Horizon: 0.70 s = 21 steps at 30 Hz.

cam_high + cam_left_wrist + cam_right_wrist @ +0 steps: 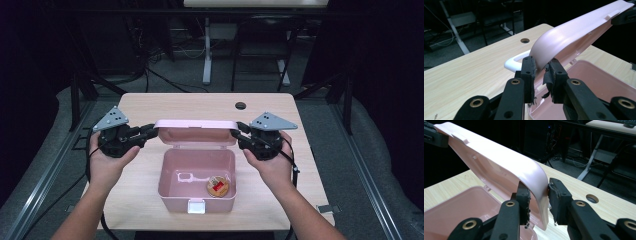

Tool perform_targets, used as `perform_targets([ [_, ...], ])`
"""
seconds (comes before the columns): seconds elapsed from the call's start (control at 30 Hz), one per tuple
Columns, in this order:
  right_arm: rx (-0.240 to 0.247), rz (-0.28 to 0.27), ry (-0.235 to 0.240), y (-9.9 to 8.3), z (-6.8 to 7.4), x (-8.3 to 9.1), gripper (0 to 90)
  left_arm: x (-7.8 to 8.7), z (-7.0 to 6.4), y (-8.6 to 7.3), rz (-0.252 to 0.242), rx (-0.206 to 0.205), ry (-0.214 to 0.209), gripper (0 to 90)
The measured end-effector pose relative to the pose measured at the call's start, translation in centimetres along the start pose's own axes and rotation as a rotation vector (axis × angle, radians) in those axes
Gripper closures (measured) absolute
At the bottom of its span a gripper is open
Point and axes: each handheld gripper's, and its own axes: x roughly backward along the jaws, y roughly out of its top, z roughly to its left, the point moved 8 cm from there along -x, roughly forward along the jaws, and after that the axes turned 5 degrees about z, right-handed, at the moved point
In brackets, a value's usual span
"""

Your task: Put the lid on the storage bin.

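Right now I have my left gripper and right gripper each pinching an end of the raised pink lid, jaws nearly closed around its edge, above the open pink box mid-table.

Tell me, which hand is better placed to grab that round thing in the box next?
Right, probably. The round thing lies in the box toward its right front corner, nearer the right tongs than the left tongs. Both tongs grip the lid, so the left could hold it alone.
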Motion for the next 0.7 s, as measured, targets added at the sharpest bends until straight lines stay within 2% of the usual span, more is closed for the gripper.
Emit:
perform_targets([
  [0.43,0.008,0.010,0.018,-0.7,0.6,0.8,69.8,0.4,-0.7,-1.0,0.023,-0.025,-0.006,76.7],
  [0.7,0.012,0.014,0.028,-1.2,1.0,1.3,69.6,0.6,-1.0,-1.4,0.021,-0.033,-0.007,75.6],
])
